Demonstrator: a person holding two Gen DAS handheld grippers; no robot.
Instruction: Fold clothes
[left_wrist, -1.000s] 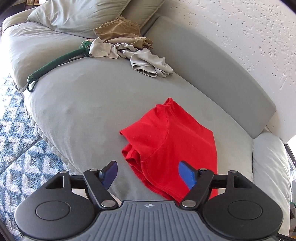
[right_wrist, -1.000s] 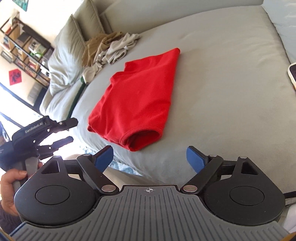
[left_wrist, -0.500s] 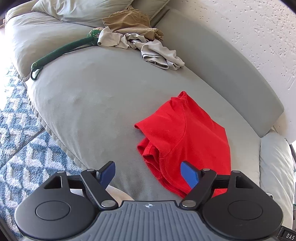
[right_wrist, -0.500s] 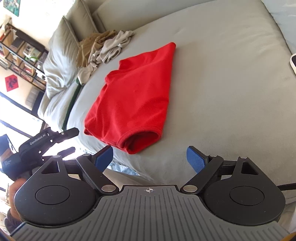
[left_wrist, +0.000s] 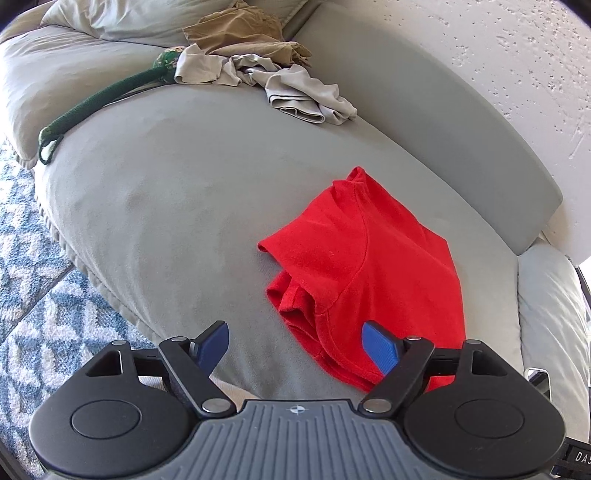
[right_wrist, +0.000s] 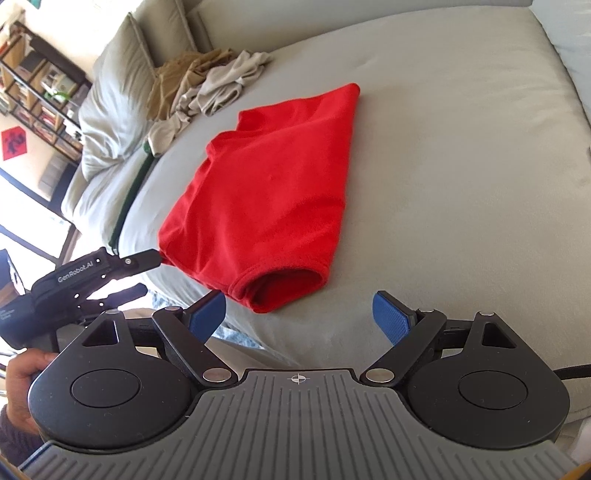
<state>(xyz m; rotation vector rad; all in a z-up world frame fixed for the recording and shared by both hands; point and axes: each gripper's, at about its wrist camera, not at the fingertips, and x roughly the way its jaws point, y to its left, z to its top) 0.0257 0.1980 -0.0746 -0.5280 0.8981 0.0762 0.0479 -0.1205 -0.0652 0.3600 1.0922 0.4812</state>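
Red shirt (left_wrist: 369, 280), folded into a rough bundle, lies on the grey sofa (left_wrist: 177, 206) near its front edge. Our left gripper (left_wrist: 295, 345) hangs over the shirt's near edge, fingers apart and having just widened a little, gripping nothing. Our right gripper (right_wrist: 299, 314) hovers before the shirt's open hem, fingers wide, empty. Behind the shirt, by the cushions, sits a heap of beige clothes (left_wrist: 266, 70).

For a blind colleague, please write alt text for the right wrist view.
A folded red shirt lies on a grey sofa, just ahead of the open right tool. The left tool is near its left corner; crumpled clothes lie behind.
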